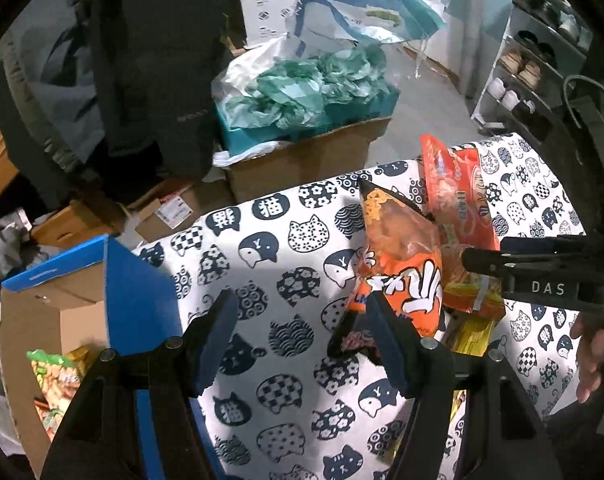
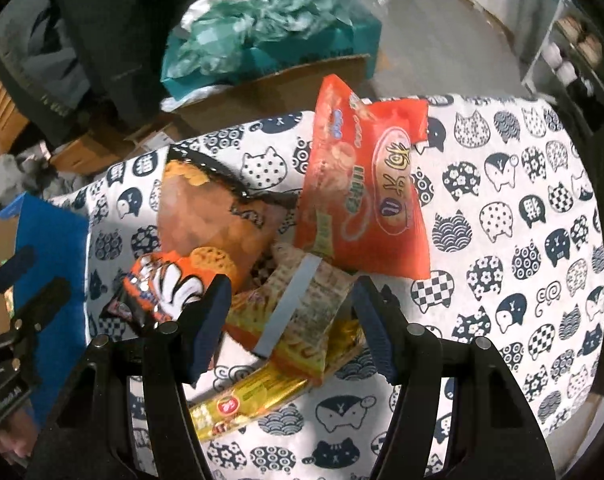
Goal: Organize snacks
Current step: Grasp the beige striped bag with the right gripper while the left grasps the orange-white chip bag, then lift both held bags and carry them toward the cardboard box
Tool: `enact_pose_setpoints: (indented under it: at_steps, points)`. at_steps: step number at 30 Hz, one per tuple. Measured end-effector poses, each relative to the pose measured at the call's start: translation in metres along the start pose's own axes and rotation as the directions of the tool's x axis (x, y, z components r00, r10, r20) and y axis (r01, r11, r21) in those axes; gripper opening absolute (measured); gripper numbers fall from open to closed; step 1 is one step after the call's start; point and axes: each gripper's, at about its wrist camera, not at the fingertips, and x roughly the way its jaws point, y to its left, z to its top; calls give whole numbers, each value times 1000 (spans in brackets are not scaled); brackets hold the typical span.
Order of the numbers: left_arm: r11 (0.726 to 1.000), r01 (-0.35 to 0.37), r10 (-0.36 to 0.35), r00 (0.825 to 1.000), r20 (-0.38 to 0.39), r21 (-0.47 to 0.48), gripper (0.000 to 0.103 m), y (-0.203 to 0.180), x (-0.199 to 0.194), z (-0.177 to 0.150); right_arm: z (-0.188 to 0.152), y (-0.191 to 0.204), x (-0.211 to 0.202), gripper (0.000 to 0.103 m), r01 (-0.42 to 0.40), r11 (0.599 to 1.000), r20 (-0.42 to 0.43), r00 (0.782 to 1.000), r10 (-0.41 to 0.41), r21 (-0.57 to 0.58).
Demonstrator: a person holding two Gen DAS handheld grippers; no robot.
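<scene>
While nothing is gripped yet, the scene is set out from the claws outward, each place given relative to the snack pile.

Right claw (image 2: pixel 288 324): held about half open and empty; the jaws straddle the near edge of the pile, with a yellow-orange packet (image 2: pixel 302 312) between the pads but not pinched, so a pick is judged to be lined up.
Left claw (image 1: pixel 302 336): likewise half open and empty, poised just left of the pile, its right pad in front of the orange chip bag (image 1: pixel 398 264); whether that pad touches the bag cannot be told.
Pose: both claws are tilted steeply downward at the surface (image 2: pixel 502 240); fingers of a hand (image 1: pixel 592 364) are glimpsed right of the pile.
Snack pile: heaped in one overlapping cluster on the cat-print cloth, a gold wrapper (image 2: pixel 250 400) nearest, a red bag (image 2: pixel 374 196) propped at the far side.
Blue-edged carton (image 1: pixel 86 280): left of the pile, open, snacks already inside, so it is judged the destination.
Beyond the pile: cardboard boxes with green plastic (image 1: pixel 302 88) on the floor.
</scene>
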Motion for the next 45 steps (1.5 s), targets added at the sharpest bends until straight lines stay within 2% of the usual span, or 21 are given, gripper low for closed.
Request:
enact_pose_setpoints:
  at_steps: [9,13,17,22,27,31,32,34,37,42,43,44,45]
  points:
    - [1000,14,-14,999,-40,-8,68,-4,18,-3,3,-4,28,64,1,1000,-43,999,0,21]
    - [999,45,-46,998,-52,-16,73,-9,20,-1,0,3,29,63,37,998,-40,998,-39,-53]
    - [996,86,-87,995,-53,-20,79,-19,21,1,-7,6,28,50,83,987,-57,994,-92,-137]
    - [994,106,-105,992,-74,8,80,-36,26,4,-16,-4,27,47,147,973,-66,985,-161,-180]
    - [993,111,-106,988,-113,41,81,-53,39,4,-20,-30,22,47,139,982,-74,986,-149,-125]
    - [993,95,-85,987,-140,66,81,-62,53,3,-23,-49,16,49,70,995,-66,995,-74,-66]
    - [993,92,-81,986,-146,74,86,-64,56,3,-23,-51,16,50,59,997,-66,996,-62,-58]
    - [992,95,-82,985,-149,80,88,-65,62,3,-24,-52,19,52,48,997,-67,996,-52,-58]
    - [990,121,-110,983,-150,69,88,-65,69,3,-24,-50,28,56,51,997,-84,995,-56,-60]
    - [984,163,-153,978,-145,66,87,-68,75,4,-22,-45,41,55,33,998,-105,994,-38,-56]
    - [982,174,-163,976,-147,66,80,-69,76,4,-21,-42,44,49,30,998,-111,993,-36,-59]
    - [981,181,-169,974,-153,68,69,-70,78,4,-21,-41,46,47,34,997,-113,993,-41,-63]
    - [983,165,-151,975,-165,76,69,-71,81,4,-21,-40,46,45,43,997,-108,993,-50,-66]
